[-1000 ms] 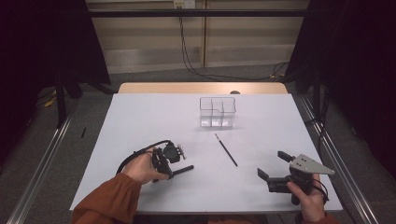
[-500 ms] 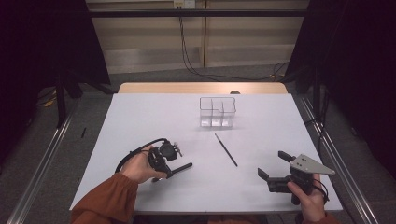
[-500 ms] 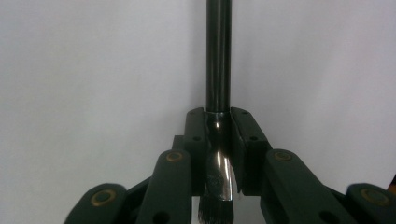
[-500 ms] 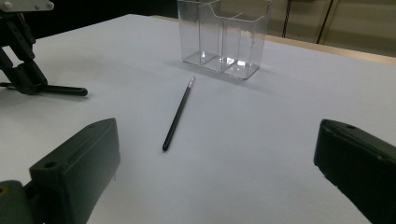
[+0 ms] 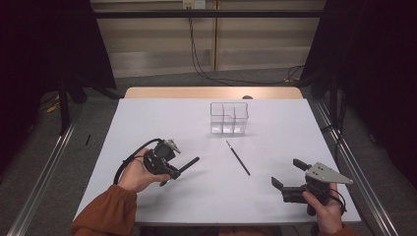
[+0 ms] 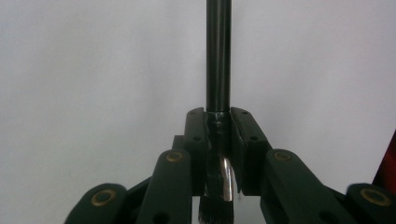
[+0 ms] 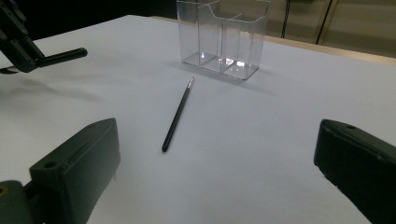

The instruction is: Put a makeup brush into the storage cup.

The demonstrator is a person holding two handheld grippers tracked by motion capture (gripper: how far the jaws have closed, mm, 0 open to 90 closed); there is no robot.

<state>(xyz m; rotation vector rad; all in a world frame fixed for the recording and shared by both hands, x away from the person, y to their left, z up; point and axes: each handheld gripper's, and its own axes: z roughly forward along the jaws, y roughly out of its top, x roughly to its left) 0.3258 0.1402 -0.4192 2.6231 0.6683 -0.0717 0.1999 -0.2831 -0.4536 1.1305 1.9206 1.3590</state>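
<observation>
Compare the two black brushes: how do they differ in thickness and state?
The thick brush is clamped in the left gripper and held off the table; the thin brush lies loose on the table. The thick brush has a broader handle than the thin brush. Both are black.

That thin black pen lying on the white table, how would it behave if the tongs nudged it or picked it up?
The thin black pen looks round and slender, so a sideways nudge would probably roll it across the smooth white table. It lies straight, so it is likely stiff and light. Lying flat, it offers little height to pinch, so it might slip.
</observation>
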